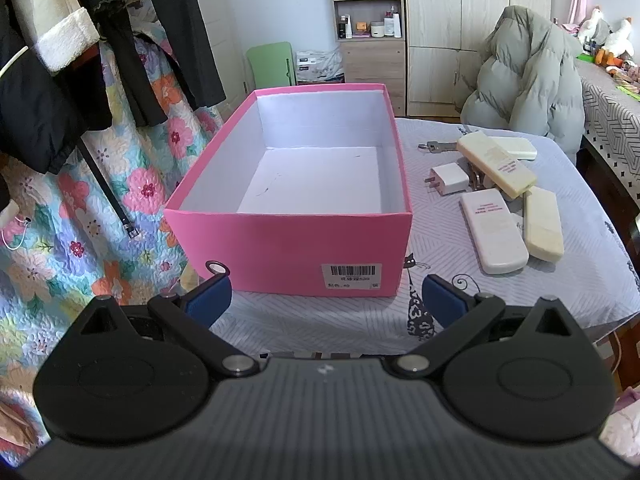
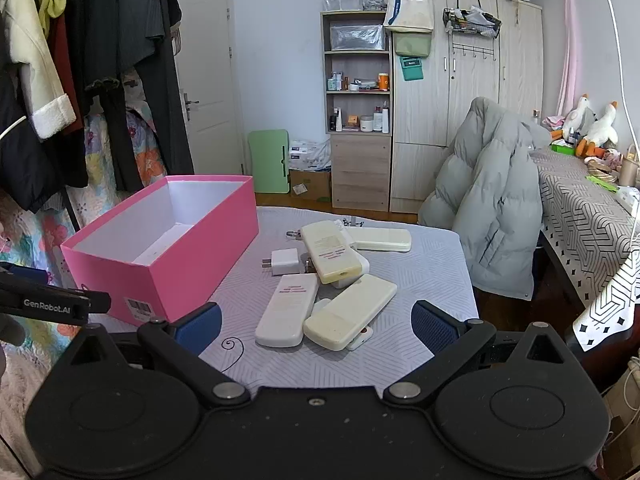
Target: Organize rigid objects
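Observation:
A pink box with a white, empty inside stands on the table at the left; in the right wrist view the pink box is left of centre. Right of it lies a heap of several white and cream remote controls, a white plug adapter and a key. My left gripper is open just before the box's near wall, nothing between its blue pads. My right gripper is open, hovering at the near end of the heap, holding nothing.
A grey puffer jacket hangs over a chair beyond the table's far right corner. Hanging clothes and a floral quilt sit close on the left. A bed runs along the right; shelves and wardrobes line the back wall.

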### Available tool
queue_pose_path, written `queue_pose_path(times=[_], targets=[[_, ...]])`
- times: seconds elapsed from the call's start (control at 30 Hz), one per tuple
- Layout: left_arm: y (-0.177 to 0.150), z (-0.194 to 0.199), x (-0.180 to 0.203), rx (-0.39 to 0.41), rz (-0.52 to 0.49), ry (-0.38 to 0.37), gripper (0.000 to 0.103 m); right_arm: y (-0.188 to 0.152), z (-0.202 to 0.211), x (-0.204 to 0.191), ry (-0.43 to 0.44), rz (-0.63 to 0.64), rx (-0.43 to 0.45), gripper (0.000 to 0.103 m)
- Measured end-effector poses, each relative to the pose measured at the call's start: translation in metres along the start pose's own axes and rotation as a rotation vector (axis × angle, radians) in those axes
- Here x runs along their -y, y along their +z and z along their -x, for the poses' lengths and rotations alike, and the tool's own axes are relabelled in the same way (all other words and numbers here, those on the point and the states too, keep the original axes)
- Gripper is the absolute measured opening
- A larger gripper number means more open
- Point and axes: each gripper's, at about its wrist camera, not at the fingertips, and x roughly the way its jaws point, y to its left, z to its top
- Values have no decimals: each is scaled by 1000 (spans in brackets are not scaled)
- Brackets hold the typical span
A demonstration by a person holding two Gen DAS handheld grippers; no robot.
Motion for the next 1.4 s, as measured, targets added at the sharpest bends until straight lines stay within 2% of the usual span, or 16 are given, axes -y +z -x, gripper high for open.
queue_pose_path(times=[0.57,0.93,1.4], targets=[[-2,-1,0,-7,2,-2,103,0,1,1,5,-6,-1,102],[-3,-3,-1,-12,6,2,103,0,-1,6,-32,-19,1,102],[-4,-2,-2,-9,2,-2,103,-2,-5,7,-13,-44,-29,102]])
